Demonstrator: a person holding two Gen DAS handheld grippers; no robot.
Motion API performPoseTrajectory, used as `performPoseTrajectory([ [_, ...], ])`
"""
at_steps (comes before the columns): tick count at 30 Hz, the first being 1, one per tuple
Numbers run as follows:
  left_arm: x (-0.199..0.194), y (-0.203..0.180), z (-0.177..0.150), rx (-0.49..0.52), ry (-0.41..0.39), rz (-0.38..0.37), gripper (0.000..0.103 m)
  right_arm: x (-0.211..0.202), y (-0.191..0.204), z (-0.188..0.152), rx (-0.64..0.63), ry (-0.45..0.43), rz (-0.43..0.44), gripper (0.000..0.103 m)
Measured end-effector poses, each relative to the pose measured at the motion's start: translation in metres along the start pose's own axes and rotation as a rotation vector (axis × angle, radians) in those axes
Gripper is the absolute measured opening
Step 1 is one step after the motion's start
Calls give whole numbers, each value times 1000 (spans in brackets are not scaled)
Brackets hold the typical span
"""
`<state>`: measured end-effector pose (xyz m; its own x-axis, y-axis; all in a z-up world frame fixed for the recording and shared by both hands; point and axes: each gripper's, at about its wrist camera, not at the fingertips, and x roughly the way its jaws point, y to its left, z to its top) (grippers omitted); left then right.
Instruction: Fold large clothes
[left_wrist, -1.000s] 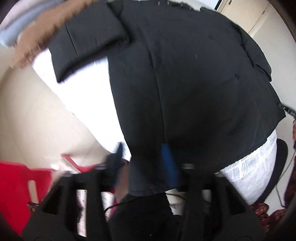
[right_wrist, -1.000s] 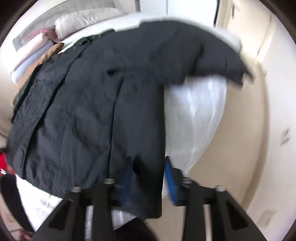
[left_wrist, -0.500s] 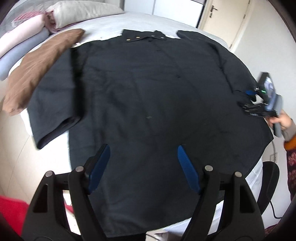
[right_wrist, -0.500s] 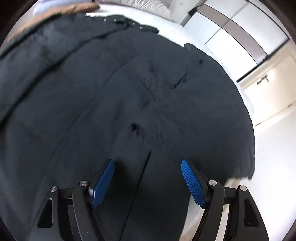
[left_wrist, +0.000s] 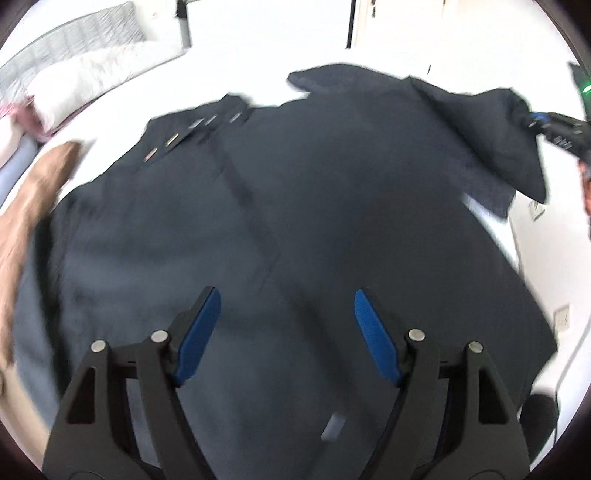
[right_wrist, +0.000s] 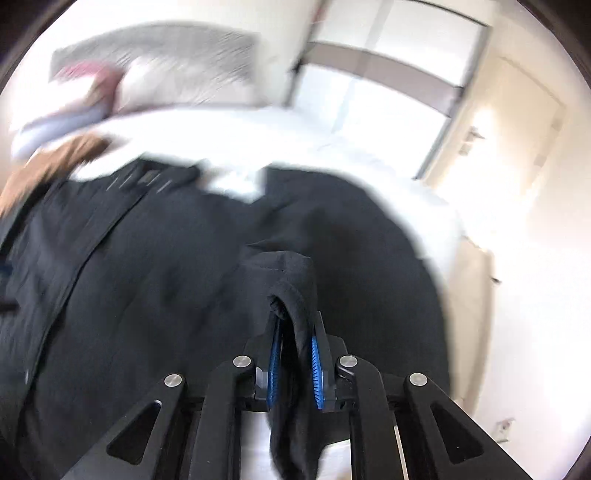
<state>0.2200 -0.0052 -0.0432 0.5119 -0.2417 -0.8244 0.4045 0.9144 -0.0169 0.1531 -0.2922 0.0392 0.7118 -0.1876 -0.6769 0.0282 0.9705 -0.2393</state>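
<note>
A large black button-front shirt lies spread on a white bed, collar at the far end. My left gripper is open and empty above the shirt's lower middle. My right gripper is shut on the shirt's right sleeve, whose fabric bunches between the blue pads and hangs below them. In the left wrist view the right gripper shows at the far right, lifting that sleeve off the bed. The rest of the shirt lies flat to the left in the right wrist view.
A brown garment lies at the bed's left edge beside the shirt. Pillows and folded bedding sit at the head of the bed. A door and cream wall are to the right; a black cable hangs at the bed's right side.
My right gripper has shut on the right sleeve and lifted it. My left gripper stays open and has moved closer over the shirt.
</note>
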Motion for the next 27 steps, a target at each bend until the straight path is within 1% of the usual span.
performPoseTrajectory([
  [1, 10, -6, 13, -3, -13, -11, 71, -2, -11, 7, 24, -8, -22, 14],
  [2, 25, -16, 28, -9, -32, -26, 69, -3, -36, 17, 68, -17, -56, 13],
  [3, 46, -27, 50, -22, -55, -43, 63, -2, -59, 27, 113, -21, -94, 13],
  [4, 55, -33, 59, -34, -66, -53, 58, -1, -73, 32, 138, -23, -114, 13],
  [7, 103, -56, 94, -104, -93, -111, 47, 19, -130, 49, 245, -7, -180, 13],
  [8, 120, -66, 104, -124, -102, -134, 46, 33, -149, 53, 278, 4, -209, 13],
  [9, 130, -74, 110, -133, -111, -148, 46, 37, -162, 50, 291, 10, -224, 13],
  [10, 146, -86, 117, -139, -130, -171, 46, 53, -176, 51, 309, 22, -255, 13],
  [13, 176, -113, 127, -129, -154, -229, 46, 99, -192, 45, 320, 72, -318, 12],
  [14, 189, -122, 129, -127, -152, -241, 46, 114, -192, 38, 316, 94, -339, 12],
  [15, 204, -132, 125, -118, -145, -235, 46, 128, -197, 29, 312, 116, -355, 12],
  [17, 215, -144, 120, -90, -135, -210, 47, 158, -203, 11, 306, 179, -383, 12],
  [18, 216, -145, 121, -87, -129, -210, 48, 167, -207, 4, 305, 201, -393, 13],
  [19, 215, -142, 122, -99, -127, -234, 50, 183, -207, -7, 305, 232, -414, 13],
  [21, 213, -136, 123, -95, -119, -269, 54, 196, -206, -22, 315, 259, -448, 18],
  [22, 209, -134, 122, -84, -110, -270, 59, 199, -206, -26, 322, 264, -474, 23],
  [23, 205, -132, 120, -81, -103, -264, 63, 199, -204, -28, 319, 272, -518, 25],
  [24, 198, -130, 116, -76, -89, -251, 70, 197, -204, -30, 302, 285, -583, 27],
  [25, 190, -127, 111, -72, -70, -244, 72, 193, -204, -30, 287, 290, -626, 33],
  [26, 180, -123, 104, -70, -61, -249, 72, 184, -204, -31, 286, 283, -634, 40],
  [27, 167, -117, 95, -71, -54, -254, 73, 176, -205, -31, 300, 274, -617, 44],
])
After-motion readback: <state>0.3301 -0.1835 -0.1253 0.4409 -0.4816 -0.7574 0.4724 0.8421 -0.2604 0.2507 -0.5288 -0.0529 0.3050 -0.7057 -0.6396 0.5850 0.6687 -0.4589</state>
